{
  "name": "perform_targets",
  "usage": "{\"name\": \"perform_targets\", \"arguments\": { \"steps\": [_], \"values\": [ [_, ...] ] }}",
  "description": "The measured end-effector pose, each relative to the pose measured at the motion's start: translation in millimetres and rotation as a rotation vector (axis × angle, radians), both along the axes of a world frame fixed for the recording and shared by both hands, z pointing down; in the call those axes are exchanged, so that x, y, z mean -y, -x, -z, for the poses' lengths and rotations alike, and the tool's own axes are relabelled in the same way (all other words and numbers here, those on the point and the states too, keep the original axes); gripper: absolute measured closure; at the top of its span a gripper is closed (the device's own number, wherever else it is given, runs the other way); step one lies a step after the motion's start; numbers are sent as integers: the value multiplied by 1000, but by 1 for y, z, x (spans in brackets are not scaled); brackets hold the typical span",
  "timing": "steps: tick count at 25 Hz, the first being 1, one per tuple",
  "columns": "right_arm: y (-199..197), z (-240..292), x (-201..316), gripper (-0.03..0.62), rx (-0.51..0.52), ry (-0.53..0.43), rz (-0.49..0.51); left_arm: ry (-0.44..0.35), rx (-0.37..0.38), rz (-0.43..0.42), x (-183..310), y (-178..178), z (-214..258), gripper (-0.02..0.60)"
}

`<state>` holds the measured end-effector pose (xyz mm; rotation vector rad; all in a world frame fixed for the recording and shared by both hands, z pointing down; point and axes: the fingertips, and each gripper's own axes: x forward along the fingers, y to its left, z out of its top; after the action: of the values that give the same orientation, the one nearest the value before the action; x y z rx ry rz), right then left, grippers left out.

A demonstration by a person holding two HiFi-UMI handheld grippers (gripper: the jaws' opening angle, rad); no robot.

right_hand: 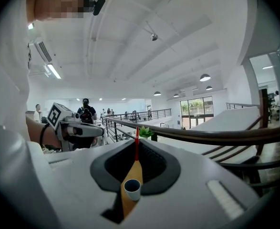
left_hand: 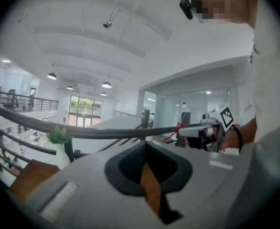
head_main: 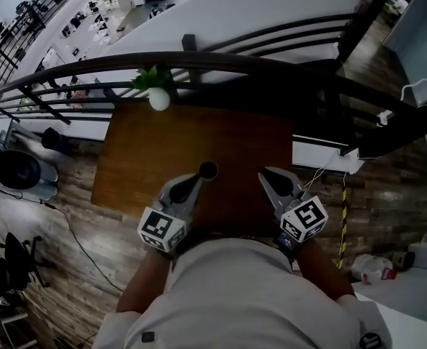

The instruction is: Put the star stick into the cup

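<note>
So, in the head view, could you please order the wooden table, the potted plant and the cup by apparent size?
1. wooden table, by far.
2. potted plant, leaves included.
3. cup.
The vase alone looks about cup-sized and stands farther off, so that pair is unsure.

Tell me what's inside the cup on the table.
Nothing sticks out of the cup, and its upper inside wall looks bare. Its bottom is dark in the head view and hidden by the rim otherwise.
</note>
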<state>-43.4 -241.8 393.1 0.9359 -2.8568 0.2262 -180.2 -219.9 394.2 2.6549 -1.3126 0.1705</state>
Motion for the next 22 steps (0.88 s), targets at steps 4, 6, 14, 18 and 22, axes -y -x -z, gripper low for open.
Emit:
{"name": "perform_targets", "arguments": {
  "steps": [4, 6, 14, 18, 22],
  "values": [
    [-6, -12, 17, 571, 1, 29, -21, 34, -8, -4, 16, -4, -14, 578],
    [-7, -13, 24, 571, 4, 40, -36, 43, 7, -23, 22, -5, -19, 578],
    [0, -33, 40, 571, -8, 83, -42, 99, 27, -56, 53, 0, -50, 578],
    [4, -47, 50, 571, 4, 121, -55, 132, 32, -76, 65, 4, -69, 578],
    [9, -64, 58, 571, 1, 150, -60, 165, 30, -75, 77, 12, -87, 578]
  ]
}}
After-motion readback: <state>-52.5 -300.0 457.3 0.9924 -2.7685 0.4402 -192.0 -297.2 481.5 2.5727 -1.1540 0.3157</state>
